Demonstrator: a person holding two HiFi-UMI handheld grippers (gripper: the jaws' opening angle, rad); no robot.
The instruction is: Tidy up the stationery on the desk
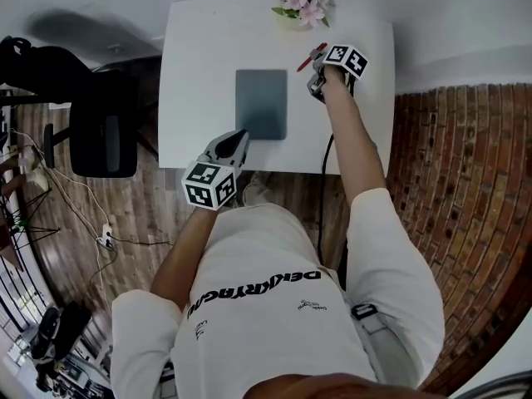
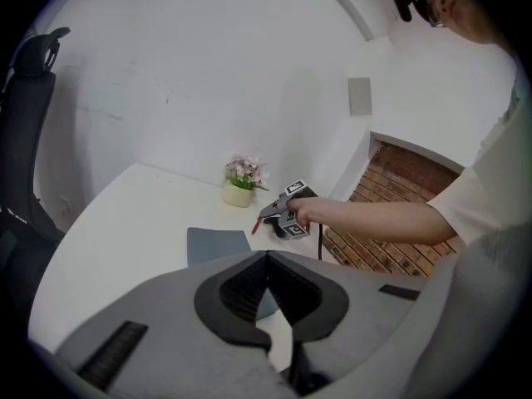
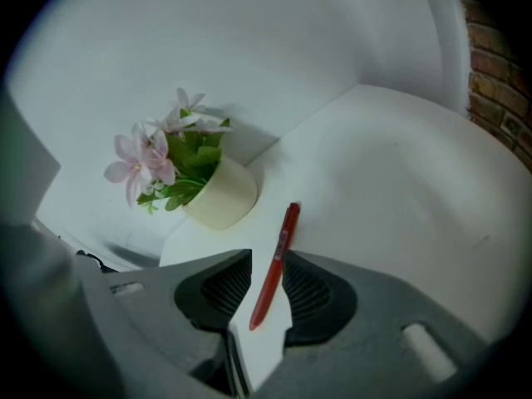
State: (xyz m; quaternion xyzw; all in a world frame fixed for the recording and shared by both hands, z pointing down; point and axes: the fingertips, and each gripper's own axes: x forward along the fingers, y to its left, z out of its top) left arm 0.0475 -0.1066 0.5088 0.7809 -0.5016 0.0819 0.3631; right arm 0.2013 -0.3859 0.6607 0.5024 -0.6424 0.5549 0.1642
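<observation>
Pen (image 3: 274,264), red, lies on the desk (image 3: 399,181) just beside the flower pot (image 3: 220,194). We hold our right gripper (image 3: 266,260) over it, jaws apart astride it, presumably to lift it. Our left gripper (image 2: 268,260), jaws together, hangs well away from the pot, leaving room.

Red pen (image 3: 274,266) lying flat, grey notebook (image 1: 261,103) closed, apart

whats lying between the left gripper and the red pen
A grey notebook lies flat on the white desk between the left gripper and the red pen, seen in the head view.
</observation>
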